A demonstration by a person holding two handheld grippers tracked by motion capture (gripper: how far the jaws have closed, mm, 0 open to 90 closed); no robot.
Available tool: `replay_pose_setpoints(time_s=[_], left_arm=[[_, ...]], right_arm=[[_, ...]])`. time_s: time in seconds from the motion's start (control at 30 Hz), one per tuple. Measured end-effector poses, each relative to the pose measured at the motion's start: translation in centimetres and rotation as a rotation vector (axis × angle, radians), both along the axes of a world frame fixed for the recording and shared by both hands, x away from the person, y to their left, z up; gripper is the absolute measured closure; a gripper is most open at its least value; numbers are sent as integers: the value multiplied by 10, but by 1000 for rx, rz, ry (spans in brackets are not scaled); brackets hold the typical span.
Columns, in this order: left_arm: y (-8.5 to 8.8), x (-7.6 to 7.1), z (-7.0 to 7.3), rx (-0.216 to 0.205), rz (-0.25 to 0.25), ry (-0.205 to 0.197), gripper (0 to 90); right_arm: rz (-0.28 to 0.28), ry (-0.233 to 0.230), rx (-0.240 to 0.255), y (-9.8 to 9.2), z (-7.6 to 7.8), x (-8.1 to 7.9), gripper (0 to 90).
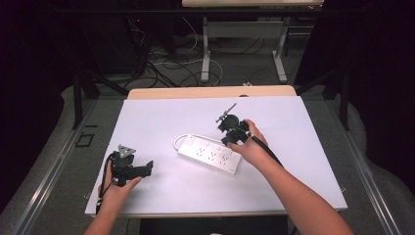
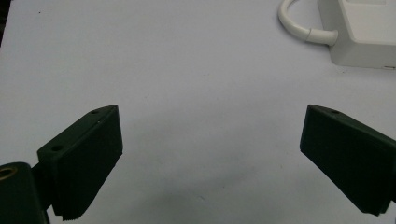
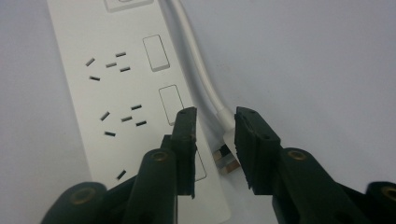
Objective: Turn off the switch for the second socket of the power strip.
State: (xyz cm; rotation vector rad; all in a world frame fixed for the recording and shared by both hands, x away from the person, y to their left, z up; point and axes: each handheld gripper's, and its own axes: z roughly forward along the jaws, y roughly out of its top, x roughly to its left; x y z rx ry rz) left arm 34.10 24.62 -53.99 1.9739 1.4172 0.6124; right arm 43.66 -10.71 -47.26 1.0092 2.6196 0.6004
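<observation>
Right gripper (image 3: 215, 140) narrowed around plug (image 3: 226, 161) of glossy white flat power strip (image 3: 93, 93), not yet pinching; left gripper (image 2: 210, 158) wide, empty.

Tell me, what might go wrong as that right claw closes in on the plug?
The right gripper has its jaws around the cable's plug, not yet clearly pressing; the small plug could slip out. It lies right against the power strip, so one jaw may nudge the strip. The left gripper, open, isn't steadying the strip.
</observation>
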Motion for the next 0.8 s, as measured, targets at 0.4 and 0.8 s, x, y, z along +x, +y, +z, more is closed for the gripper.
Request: replay_pose_setpoints(time_s=[0.4, 0.8], left_arm=[[0, 0, 0, 0, 0, 0, 58], [0, 0, 0, 2, -2, 1, 58]], right_arm=[[22, 57, -15, 12, -9, 5, 898], [71, 77, -51, 22, -22, 10, 900]])
